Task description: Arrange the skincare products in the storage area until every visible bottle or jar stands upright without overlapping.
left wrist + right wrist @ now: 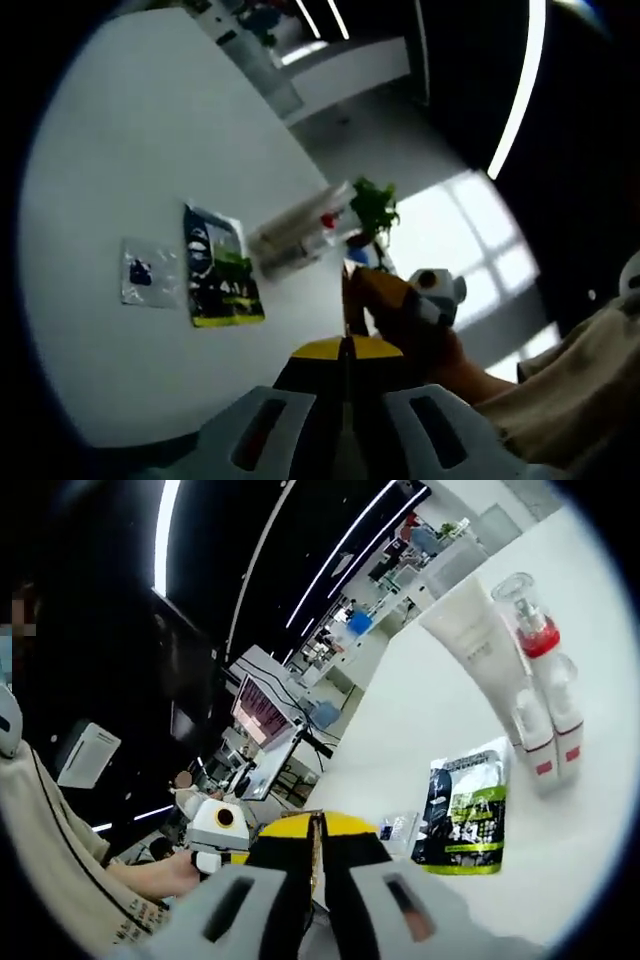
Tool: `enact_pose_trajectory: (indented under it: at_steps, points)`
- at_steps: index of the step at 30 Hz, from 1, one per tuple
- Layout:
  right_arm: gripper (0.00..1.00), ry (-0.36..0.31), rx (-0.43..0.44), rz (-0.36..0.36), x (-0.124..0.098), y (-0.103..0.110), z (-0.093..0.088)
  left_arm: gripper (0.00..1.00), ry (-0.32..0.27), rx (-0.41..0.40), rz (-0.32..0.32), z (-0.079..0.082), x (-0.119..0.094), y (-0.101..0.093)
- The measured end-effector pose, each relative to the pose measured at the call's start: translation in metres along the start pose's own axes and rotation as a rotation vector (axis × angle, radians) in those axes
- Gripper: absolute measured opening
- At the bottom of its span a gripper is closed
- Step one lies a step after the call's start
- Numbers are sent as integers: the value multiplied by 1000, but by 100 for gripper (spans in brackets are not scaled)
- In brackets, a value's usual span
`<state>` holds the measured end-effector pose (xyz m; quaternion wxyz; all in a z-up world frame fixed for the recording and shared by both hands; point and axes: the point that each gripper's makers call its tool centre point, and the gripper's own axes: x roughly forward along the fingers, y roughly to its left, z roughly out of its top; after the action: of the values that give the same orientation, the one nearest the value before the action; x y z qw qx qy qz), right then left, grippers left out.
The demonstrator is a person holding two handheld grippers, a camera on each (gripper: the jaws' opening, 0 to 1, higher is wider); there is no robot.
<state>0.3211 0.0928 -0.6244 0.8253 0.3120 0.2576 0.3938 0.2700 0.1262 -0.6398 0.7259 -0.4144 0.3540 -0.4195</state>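
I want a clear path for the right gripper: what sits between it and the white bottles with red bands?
In the right gripper view, a black and green sachet lies flat on the white table between the right gripper and the bottles.

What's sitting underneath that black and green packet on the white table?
The black and green packet lies flat on the bare white table; nothing pokes out beneath it. A small clear sachet lies beside it. Anything directly underneath is hidden.

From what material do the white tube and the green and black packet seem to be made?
The white tube looks like soft matte plastic: even white, without glare. The green and black packet looks like glossy printed foil or plastic film, thin and flat with a slight sheen; which of these is unclear.
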Motion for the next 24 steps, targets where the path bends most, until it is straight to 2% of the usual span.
enact_pose_trajectory:
  at_steps: [7, 10, 17, 20, 21, 24]
  points:
    - [1, 20, -45, -38, 2, -7, -4, 0, -12, -15, 13, 1, 1, 6]
    - [1, 71, -117, -78, 5, -14, -10, 0, -17, -21, 30, 1, 0, 11]
    - [1, 136, -169, -104, 15, -19, -19, 0, -24, -62, 76, -1, -5, 25]
    - [1, 182, -229, -132, 18, -24, -23, 0, -33, -68, 92, -1, -7, 29]
    - [1, 192, -273, -139, 20, -24, -23, 0, -38, -75, 95, 0, -7, 31]
    - [1, 206, -323, -150, 24, -24, -23, 0, -45, -82, 109, 1, -7, 35]
